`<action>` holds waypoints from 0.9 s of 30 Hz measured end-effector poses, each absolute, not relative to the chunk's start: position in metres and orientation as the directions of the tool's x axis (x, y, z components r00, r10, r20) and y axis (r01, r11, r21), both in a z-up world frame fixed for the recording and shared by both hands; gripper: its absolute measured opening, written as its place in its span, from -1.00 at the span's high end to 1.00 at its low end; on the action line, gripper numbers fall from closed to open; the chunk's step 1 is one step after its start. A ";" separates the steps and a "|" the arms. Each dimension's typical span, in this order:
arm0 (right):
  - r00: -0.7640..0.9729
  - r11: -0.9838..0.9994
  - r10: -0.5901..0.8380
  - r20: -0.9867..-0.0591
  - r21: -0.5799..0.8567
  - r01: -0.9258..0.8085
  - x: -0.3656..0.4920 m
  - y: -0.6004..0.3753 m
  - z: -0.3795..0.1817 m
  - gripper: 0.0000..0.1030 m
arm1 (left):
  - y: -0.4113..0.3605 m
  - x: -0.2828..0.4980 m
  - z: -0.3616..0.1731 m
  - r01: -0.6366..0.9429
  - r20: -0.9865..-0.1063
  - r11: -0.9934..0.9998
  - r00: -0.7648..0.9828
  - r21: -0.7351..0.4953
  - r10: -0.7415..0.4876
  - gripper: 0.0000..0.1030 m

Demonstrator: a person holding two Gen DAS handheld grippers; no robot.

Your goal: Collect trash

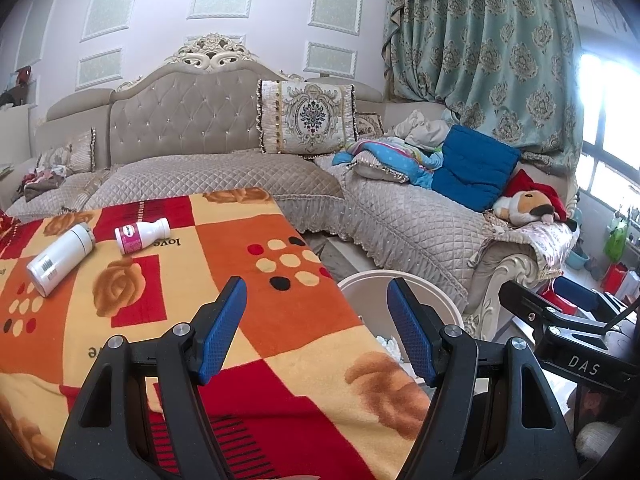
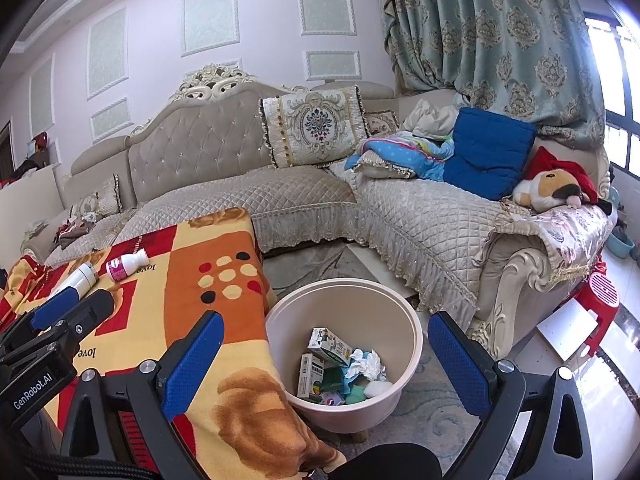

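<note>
Two bottles, a white bottle (image 1: 60, 259) and a pink-labelled bottle (image 1: 141, 235), lie on the blanket-covered table (image 1: 280, 320); the bin (image 2: 404, 336) beside it holds cartons and tissue. Left gripper (image 1: 316, 332) and right gripper (image 2: 324, 364) both gape, empty; the left gripper hides part of the bin's rim.

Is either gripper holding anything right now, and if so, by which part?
Nothing is held. The left gripper and the right gripper are both open and empty.

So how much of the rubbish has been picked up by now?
Some is done: the bin already holds cartons and crumpled tissue. Nothing is in hand; the left gripper and right gripper are open and empty. Left: the white bottle and pink-labelled bottle on the blanket.
</note>
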State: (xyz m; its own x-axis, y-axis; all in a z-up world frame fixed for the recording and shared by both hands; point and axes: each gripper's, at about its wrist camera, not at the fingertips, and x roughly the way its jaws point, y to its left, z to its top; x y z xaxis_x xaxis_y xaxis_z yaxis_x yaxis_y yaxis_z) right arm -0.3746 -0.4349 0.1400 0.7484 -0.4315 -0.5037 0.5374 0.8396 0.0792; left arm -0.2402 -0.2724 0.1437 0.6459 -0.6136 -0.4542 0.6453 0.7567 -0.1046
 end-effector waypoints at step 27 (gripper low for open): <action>0.729 0.834 -0.426 -0.535 0.081 0.546 -0.375 -0.444 0.127 -0.97 | -0.282 -0.238 0.127 0.658 -0.482 0.746 0.623 -0.103 -0.616 -0.40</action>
